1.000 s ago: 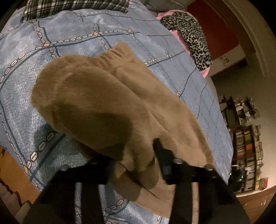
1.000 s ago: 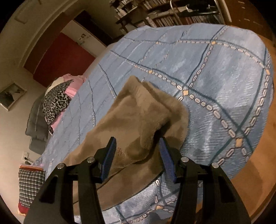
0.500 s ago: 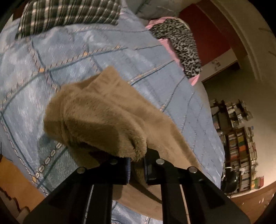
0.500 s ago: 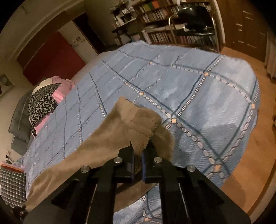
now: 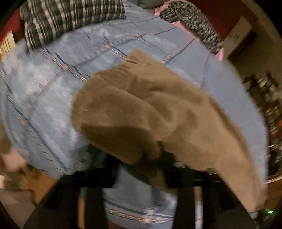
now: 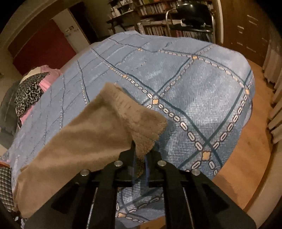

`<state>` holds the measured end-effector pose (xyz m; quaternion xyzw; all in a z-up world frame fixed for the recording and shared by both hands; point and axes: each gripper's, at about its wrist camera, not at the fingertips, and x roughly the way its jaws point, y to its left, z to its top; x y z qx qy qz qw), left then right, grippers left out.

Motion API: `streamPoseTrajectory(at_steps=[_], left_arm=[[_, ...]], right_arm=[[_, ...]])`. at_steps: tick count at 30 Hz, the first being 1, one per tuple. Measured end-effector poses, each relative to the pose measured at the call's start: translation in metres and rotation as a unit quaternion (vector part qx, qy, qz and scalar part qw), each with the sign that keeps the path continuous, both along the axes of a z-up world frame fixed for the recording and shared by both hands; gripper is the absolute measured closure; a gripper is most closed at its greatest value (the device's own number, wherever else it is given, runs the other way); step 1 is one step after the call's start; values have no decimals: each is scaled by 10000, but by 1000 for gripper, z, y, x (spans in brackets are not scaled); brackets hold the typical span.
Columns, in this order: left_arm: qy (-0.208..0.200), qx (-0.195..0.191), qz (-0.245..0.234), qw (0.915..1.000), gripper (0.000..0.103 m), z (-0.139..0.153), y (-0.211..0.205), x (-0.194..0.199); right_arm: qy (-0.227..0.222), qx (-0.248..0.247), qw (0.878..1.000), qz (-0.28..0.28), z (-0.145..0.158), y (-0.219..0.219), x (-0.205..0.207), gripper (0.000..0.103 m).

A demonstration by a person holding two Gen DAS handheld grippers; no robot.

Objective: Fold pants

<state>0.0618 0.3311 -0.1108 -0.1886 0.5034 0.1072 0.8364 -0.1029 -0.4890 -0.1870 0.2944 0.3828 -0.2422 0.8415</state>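
Note:
Brown fleece pants (image 5: 141,105) lie on a blue patterned bed cover (image 5: 44,96), the elastic waist at the far end in the blurred left wrist view. My left gripper (image 5: 139,162) is at the near fold. Its jaws are opening and stand well apart, and a flap of fleece hangs loose between them. In the right wrist view the leg end of the pants (image 6: 88,137) is lifted off the bed cover (image 6: 193,79). My right gripper (image 6: 140,155) pinches the cuff between its blue pads, and its jaws are just starting to open.
A plaid pillow (image 5: 70,17) and a leopard-print cloth (image 5: 193,22) lie at the head of the bed. The bed's rounded corner drops to a wooden floor (image 6: 246,167). Beyond the bed stand bookshelves (image 6: 158,17) and a metal chair (image 6: 192,10).
Both grippers closed on the fleece half a second ago. Since then the left jaws have spread apart and its view has swung. The right stays closed on the cuff.

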Motion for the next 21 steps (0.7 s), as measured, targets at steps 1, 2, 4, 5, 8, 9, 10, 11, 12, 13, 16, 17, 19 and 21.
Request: streamPoseTrajectory(at_steps=[1,2,4,5,8,9,10,11,12,13,16,17,19,21], left_arm=[[-1,307,-41,9995,40,4,-3,-2],[-12,426,-77,9991,37,6,-4,-2],[-38,596,-34,9982,37,12,-2,-7],[-67,691,59,9976,37,17,0,-10],[-207,1005,262,9944,37,31,2,-15],[-304,1217,318,9916,37,38,-1,-16],[-400,1422,318,9885,37,44,-6,-17],[-505,1626,269,9850,37,51,-13,-15],[-622,1742,203,9825,37,57,-21,-12],[-733,1793,121,9810,37,61,-26,-8],[-997,1725,-257,9796,37,67,-50,8],[-1044,1644,-392,9801,37,66,-59,15],[-1093,1459,-614,9813,37,61,-73,29],[-1064,1423,-851,9804,37,51,-92,46]], right_arm=[[55,-172,9998,-72,4,0,-1,75],[67,-339,9993,-140,8,0,-3,66],[61,-692,9972,-263,18,2,-9,63],[61,-836,9961,-291,21,4,-10,62],[-29,-1269,9918,-169,34,21,-8,61],[-71,-1331,9910,-95,36,26,-6,60],[-123,-1390,9902,12,39,34,-1,59],[-175,-1439,9893,138,41,41,4,57],[-222,-1469,9885,278,42,49,10,57],[-278,-1473,9876,462,43,58,19,56],[-367,-1327,9859,946,40,82,46,56],[-370,-1245,9857,1074,38,89,55,56],[-294,-1186,9837,1323,31,102,73,56],[-192,-1215,9814,1476,24,110,87,56]])
